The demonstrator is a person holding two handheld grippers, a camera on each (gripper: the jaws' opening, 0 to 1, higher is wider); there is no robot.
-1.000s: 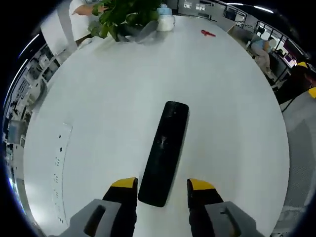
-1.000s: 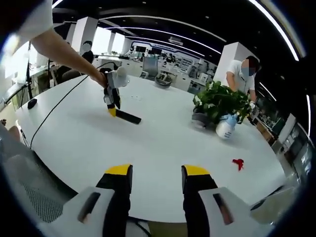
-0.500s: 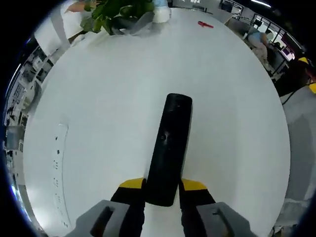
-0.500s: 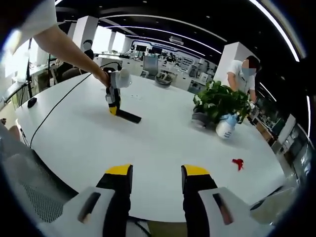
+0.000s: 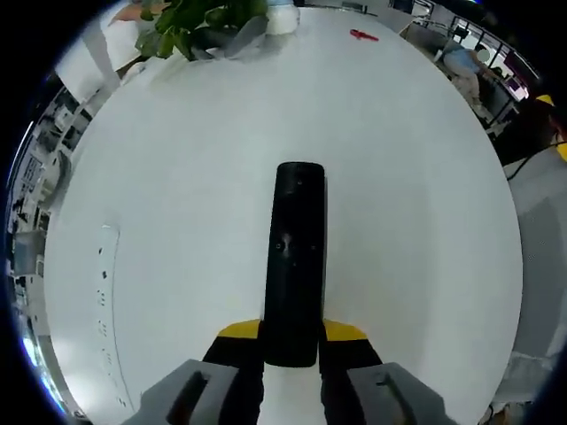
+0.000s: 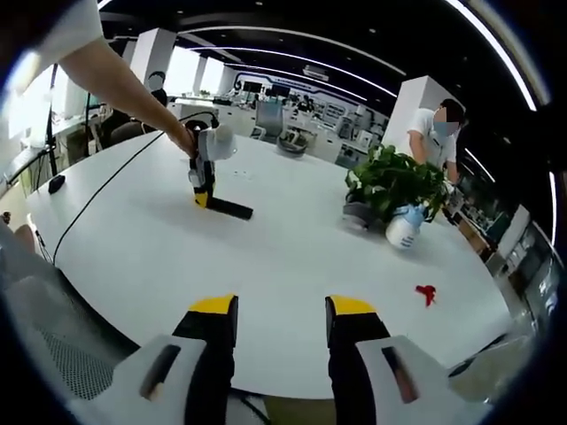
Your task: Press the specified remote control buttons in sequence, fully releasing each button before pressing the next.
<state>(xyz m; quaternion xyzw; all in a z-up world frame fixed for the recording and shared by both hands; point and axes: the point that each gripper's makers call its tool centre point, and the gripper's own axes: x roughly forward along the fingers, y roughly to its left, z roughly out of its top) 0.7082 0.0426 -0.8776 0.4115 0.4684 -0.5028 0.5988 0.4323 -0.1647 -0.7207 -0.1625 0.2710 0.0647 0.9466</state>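
Observation:
A long black remote control (image 5: 295,257) lies on the round white table (image 5: 195,159), pointing away from the camera in the left gripper view. My left gripper (image 5: 292,333) is shut on the remote's near end, its yellow-tipped jaws pressing both sides. In the right gripper view the same remote (image 6: 228,209) is small at the table's far left, with the left gripper (image 6: 202,193) on it and a person's arm (image 6: 115,84) behind. My right gripper (image 6: 270,308) stands open over the table's near edge, nothing between its jaws.
A potted green plant (image 6: 392,184) with a white and blue bottle (image 6: 405,227) beside it stands at the far right of the table (image 6: 292,266). A small red object (image 6: 428,293) lies near the right edge. A person (image 6: 436,133) stands behind the plant. A cable (image 6: 106,186) trails across the left.
My left gripper went from open beside the remote's near end to shut on it, and the remote has turned straight between the jaws. The right gripper has stayed still.

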